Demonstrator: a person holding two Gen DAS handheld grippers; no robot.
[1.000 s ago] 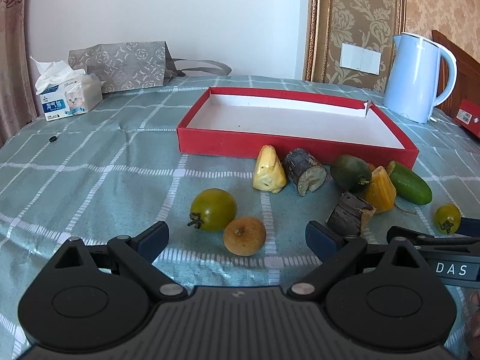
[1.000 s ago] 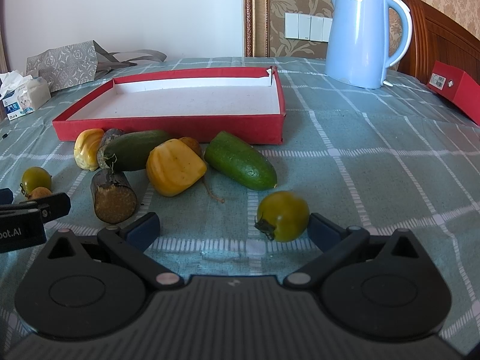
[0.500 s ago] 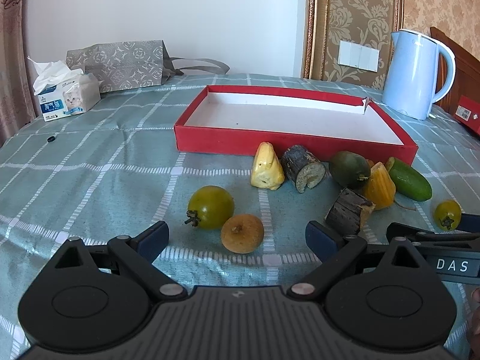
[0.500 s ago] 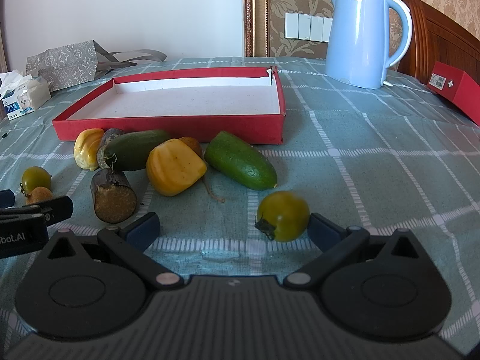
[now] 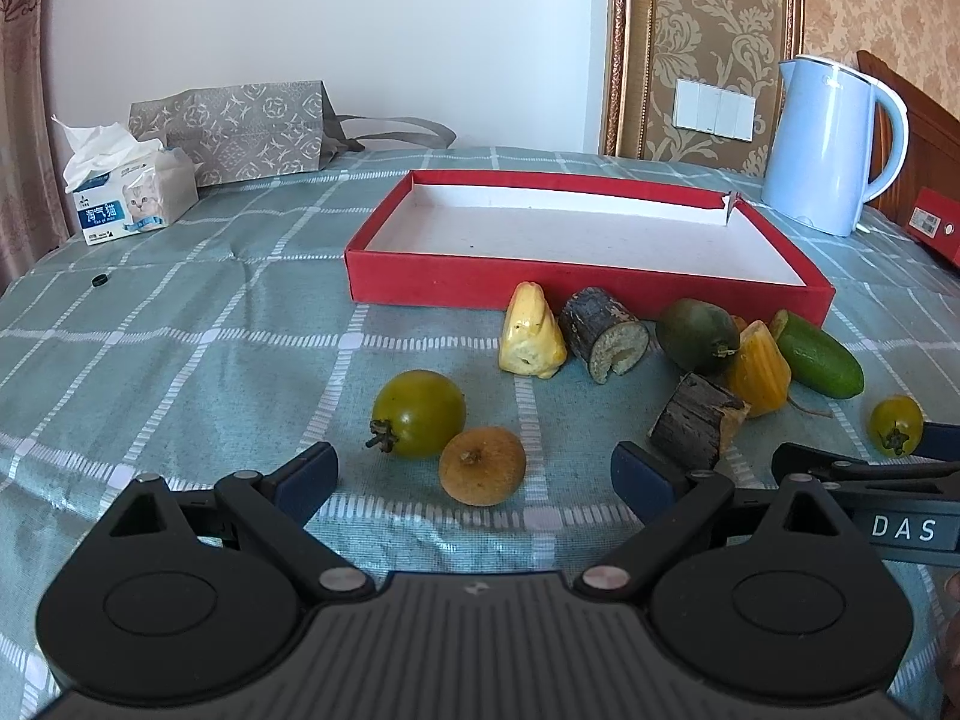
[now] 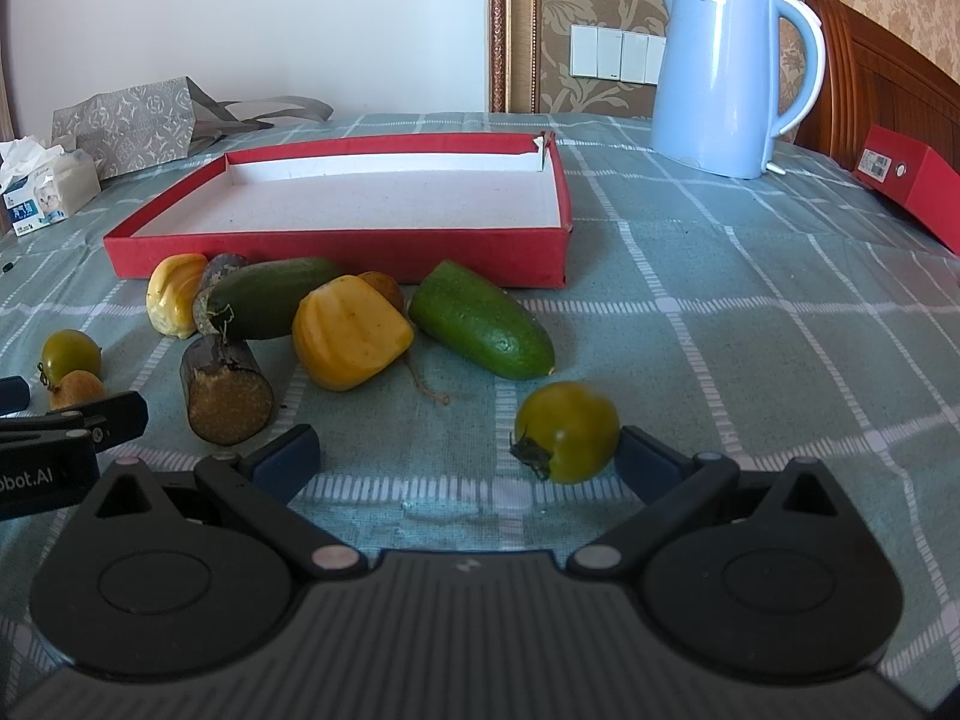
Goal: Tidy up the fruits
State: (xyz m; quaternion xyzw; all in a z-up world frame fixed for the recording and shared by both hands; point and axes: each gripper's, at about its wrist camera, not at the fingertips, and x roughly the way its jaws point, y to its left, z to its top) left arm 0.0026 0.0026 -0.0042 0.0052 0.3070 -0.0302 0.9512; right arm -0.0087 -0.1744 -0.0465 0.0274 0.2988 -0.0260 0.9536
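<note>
Both grippers hover spread over the fruit, nothing boxed yet

In the past second almost nothing has moved: the left gripper (image 5: pixel 474 471) has only crept a little nearer the round brown fruit (image 5: pixel 482 465) lying between its wide-apart fingers, with the left green tomato (image 5: pixel 419 413) touching that fruit's far left side; the right gripper (image 6: pixel 465 459) stays equally spread, its right fingertip (image 6: pixel 651 461) just beside the right green tomato (image 6: pixel 567 431), not yet pinching it; neither holds anything. The shallow red cardboard box with a white floor (image 5: pixel 456 286) sits empty at the far side of the checked teal tablecloth (image 5: pixel 180 330); the yellow lobed fruits, green oblong fruits and dark bark-like stubs lie on the cloth along its near wall. By my reading, sorting has barely begun and both hands are set for a first grasp.
</note>
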